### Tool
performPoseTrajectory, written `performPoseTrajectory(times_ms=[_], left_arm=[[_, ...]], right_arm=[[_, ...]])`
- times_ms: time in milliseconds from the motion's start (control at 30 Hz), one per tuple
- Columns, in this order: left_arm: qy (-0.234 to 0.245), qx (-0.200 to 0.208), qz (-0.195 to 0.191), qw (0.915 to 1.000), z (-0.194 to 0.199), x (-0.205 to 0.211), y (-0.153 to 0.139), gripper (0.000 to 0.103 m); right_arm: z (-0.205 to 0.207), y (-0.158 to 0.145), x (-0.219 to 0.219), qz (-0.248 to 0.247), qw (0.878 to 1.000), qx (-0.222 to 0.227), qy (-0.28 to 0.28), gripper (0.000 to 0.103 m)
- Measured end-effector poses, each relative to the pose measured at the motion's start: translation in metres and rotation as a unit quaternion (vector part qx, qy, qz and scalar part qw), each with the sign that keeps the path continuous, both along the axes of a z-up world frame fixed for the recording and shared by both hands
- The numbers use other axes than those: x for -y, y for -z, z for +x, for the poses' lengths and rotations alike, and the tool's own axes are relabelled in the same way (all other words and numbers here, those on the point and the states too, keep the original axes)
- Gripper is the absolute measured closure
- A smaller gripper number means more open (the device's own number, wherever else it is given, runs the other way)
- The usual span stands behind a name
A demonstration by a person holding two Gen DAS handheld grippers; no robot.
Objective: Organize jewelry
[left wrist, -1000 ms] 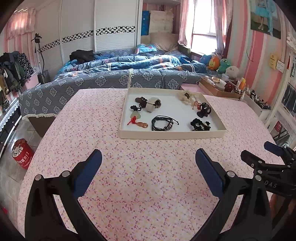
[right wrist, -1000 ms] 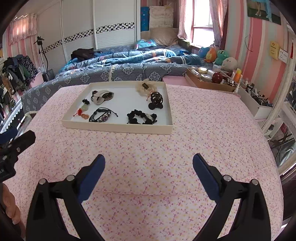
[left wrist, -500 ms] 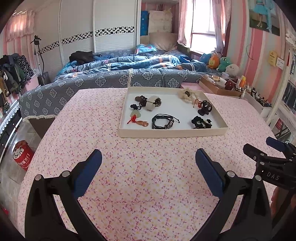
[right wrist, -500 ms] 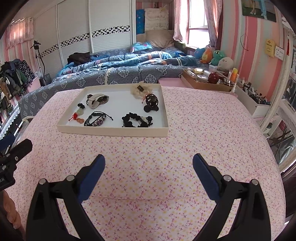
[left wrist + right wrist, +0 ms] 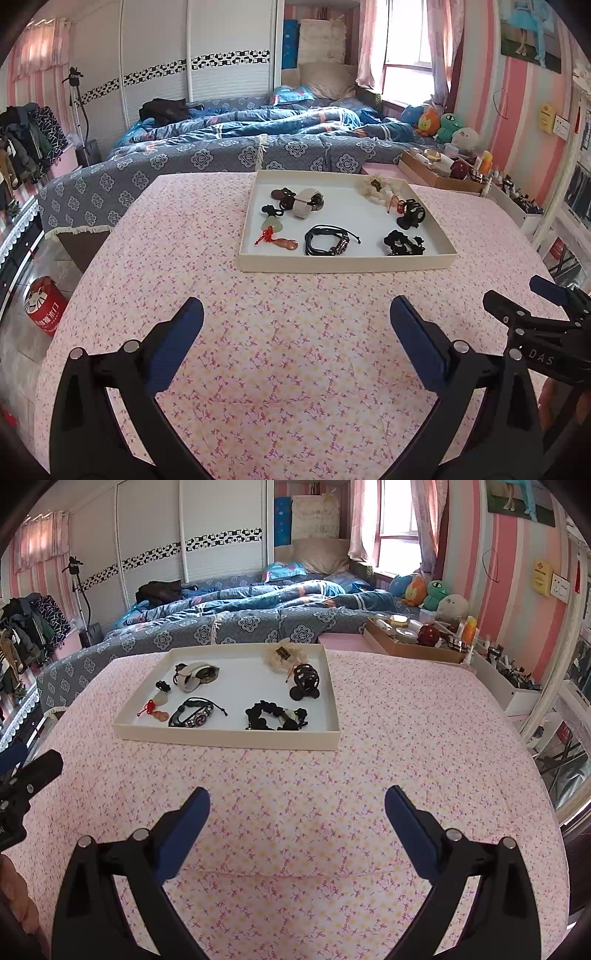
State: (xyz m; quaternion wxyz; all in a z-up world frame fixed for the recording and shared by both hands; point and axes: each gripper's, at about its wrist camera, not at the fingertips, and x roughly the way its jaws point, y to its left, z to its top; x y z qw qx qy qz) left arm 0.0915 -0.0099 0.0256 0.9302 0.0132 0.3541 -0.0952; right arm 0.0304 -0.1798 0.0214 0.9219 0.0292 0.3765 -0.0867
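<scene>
Both claws hang over the near part of the pink floral-cloth surface [image 5: 288, 350], w/ nothing in them. The left claw [image 5: 295, 321] is spread wide, blue pads far apart; the right claw [image 5: 297, 808] is the same, wide open and empty.

The jewelry sits in a shallow cream rectangular tray [image 5: 343, 263] toward the far edge of the surface, well apart from both claws. Inside, along the tray's near wall: a red-knotted pendant w/ pale stone [image 5: 273, 230], a black cord bracelet [image 5: 328, 240] and a black bead bracelet [image 5: 404, 243]. Farther back: a beige band w/ dark pieces [image 5: 304, 201], a black clip-like piece [image 5: 410, 214] and a cream fluffy piece [image 5: 375, 186] at the far right corner.

Risks, judged from here: pieces are small and low, so pads may scrape the tray floor or push the light tray across the cloth. Cords could snag a neighbour (pendant and beige band lie close), dragging two out together. Beads may slip from a shallow pinch.
</scene>
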Motion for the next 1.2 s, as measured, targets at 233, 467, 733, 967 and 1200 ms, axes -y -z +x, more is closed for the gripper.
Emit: performPoseTrajectory(times_ms=[233,467,733,967,1200], left_arm=[[-0.008,0.010,0.006,0.9999,-0.0014,0.0003,-0.0008,0.003],[-0.007,0.009,0.010,0.9999,-0.0014,0.0007,0.0000,0.003],[-0.011,0.010,0.012,0.9998,-0.0027,-0.0001,-0.0003,0.003],[-0.013,0.011,0.013,0.9998,-0.0034,-0.0005,-0.0006,0.003],[-0.018,0.013,0.022,0.9995,-0.0044,0.0013,-0.0009,0.003]], right_arm=[[-0.0014,-0.0014,0.0017,0.003,1.000,0.005,0.007,0.007],[-0.0009,-0.0007,0.0017,0.001,1.000,0.002,0.004,0.007],[-0.0006,-0.0005,0.0017,0.001,1.000,0.002,0.004,0.007],[-0.0009,-0.0004,0.0010,0.001,1.000,0.002,0.004,0.007],[-0.0002,0.0012,0.0000,-0.001,1.000,0.001,0.004,0.007]])
